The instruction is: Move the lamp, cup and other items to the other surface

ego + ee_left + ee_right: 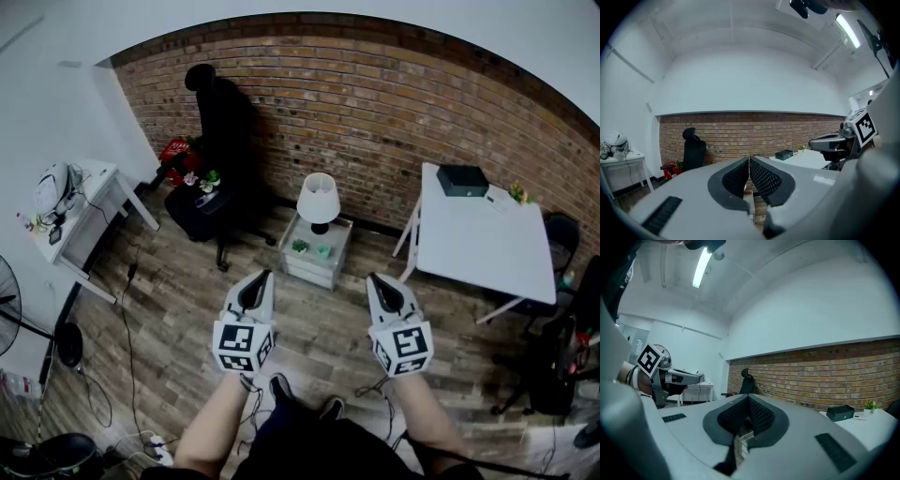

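A lamp (319,199) with a white shade stands on a small low side table (330,269) by the brick wall. A little green plant (300,246) and a green cup (323,250) sit beside it. The white table (483,239) to the right holds a black box (462,179). My left gripper (265,274) and right gripper (372,277) are held side by side above the floor, short of the side table. Both are shut and hold nothing. The left gripper's (749,159) jaws meet at the tip, and so do the right gripper's (749,397).
A black office chair (220,141) stands left of the side table, with red items (174,152) behind it. A white desk (70,211) with gear is at the far left, cables run over the floor, and a fan (7,314) stands at the left edge. A small plant (517,193) sits on the white table.
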`<state>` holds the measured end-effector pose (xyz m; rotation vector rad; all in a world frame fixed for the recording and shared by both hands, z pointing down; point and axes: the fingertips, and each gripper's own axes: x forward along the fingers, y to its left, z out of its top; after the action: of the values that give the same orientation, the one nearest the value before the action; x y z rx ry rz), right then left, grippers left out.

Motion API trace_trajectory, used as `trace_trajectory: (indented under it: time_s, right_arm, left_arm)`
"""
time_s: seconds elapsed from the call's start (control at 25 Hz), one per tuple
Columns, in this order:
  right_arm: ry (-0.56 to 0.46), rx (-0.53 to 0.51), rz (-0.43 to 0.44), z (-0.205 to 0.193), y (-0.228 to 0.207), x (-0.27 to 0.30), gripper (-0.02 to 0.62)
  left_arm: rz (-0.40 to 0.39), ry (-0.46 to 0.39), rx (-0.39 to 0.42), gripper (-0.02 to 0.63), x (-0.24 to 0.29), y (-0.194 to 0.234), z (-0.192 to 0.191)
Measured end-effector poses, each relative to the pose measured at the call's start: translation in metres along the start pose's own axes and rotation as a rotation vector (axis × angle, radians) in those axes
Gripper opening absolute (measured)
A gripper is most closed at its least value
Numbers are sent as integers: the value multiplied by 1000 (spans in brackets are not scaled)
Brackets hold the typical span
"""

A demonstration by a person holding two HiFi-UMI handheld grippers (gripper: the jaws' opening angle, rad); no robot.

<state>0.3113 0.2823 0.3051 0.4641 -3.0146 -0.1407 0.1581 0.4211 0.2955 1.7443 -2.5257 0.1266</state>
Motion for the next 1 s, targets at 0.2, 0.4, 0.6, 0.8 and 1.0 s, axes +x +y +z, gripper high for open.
trace_trajectory:
  time_s: [0.2,0.4,0.6,0.8,1.0]
  right_arm:
    - [-9,-1,3,11,5,3,3]
    - [-7,-14,-41,10,6,7,3]
    - [-60,48,-168,21,-18,11,5]
    - [-81,109,-226,27,-32,28,180]
    - [-76,90,-241,32,-19,55,247]
  left_arm:
    - [-2,-4,-5,9,-2,4,7]
    - [-16,4,-6,9,-6,11,3]
    - [-13,-7,-10,9,-4,31,8]
    - [6,-56,2,204,-2,76,23]
    - [-30,-70,-19,253,4,127,19]
